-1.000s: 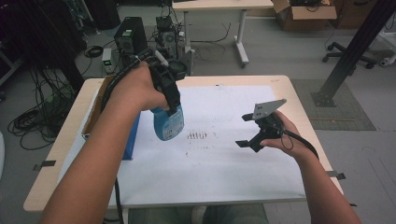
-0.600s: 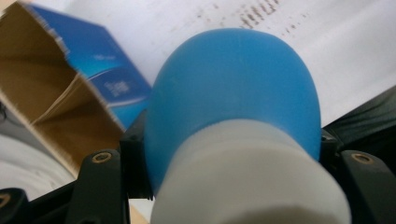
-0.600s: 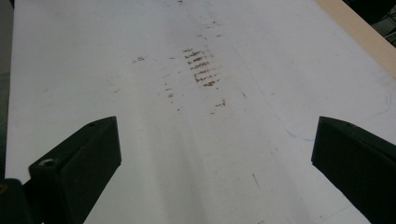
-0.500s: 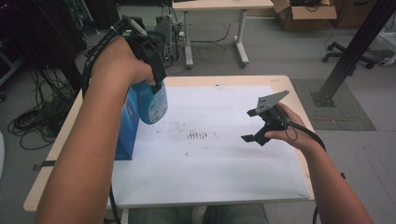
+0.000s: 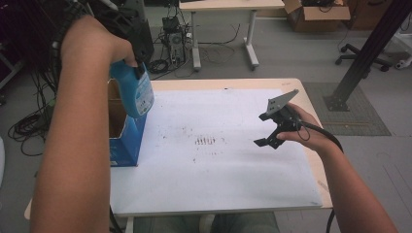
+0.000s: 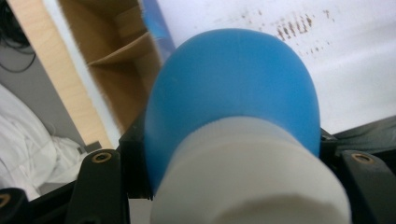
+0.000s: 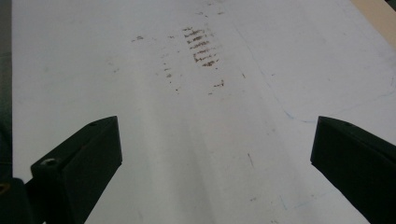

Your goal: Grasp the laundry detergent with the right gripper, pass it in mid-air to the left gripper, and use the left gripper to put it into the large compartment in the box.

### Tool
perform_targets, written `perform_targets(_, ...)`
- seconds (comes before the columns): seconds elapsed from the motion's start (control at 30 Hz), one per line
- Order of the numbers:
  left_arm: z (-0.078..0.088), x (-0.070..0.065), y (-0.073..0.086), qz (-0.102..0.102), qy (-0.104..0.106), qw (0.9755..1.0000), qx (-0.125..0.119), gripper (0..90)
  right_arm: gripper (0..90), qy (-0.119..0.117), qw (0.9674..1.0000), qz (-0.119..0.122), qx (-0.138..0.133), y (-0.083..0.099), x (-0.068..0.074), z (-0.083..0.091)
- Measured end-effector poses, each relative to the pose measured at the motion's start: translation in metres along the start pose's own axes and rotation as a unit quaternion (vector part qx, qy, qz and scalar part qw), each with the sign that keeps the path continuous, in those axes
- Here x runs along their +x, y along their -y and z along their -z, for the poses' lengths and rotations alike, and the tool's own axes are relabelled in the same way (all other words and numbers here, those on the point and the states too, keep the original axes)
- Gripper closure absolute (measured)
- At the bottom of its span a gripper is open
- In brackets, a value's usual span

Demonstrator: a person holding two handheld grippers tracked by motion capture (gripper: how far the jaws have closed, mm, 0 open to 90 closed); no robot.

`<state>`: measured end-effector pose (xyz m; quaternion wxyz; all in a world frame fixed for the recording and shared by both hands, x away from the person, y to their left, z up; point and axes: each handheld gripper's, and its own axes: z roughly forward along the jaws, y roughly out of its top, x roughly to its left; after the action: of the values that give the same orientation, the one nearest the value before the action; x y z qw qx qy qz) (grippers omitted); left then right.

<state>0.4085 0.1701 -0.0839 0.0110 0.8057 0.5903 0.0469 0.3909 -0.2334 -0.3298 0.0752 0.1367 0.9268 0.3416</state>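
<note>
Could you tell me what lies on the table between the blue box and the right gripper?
In the high view, bare white sheet with brown smudges lies between the blue box and the right gripper.

Blue bottle [image 5: 136, 92] higher now, above the box [image 5: 124, 141].

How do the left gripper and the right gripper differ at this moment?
The left gripper is shut on the blue bottle, raised above the open cardboard box; the right gripper is open and holds nothing. The left sits high over the table's edge; the right hangs low over the white sheet. Both have black jaws.
</note>
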Motion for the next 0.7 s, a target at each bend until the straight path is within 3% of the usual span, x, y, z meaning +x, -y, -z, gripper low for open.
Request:
perform_targets(0.17,0.004,0.022,0.006,0.047,-0.007,0.9988,0.004,38.3,2.1,0.001,0.9999,0.005,0.016,-0.004,-0.002,0.011)
perform_targets(0.4,0.004,0.050,0.017,0.096,-0.016,0.9952,0.010,38.3,2.2,-0.001,0.9992,0.005,0.038,-0.008,-0.005,0.020)
perform_targets(0.7,-0.004,0.069,0.022,0.112,-0.017,0.9935,0.016,38.3,2.7,-0.013,0.9962,0.017,0.085,-0.020,-0.007,0.030)
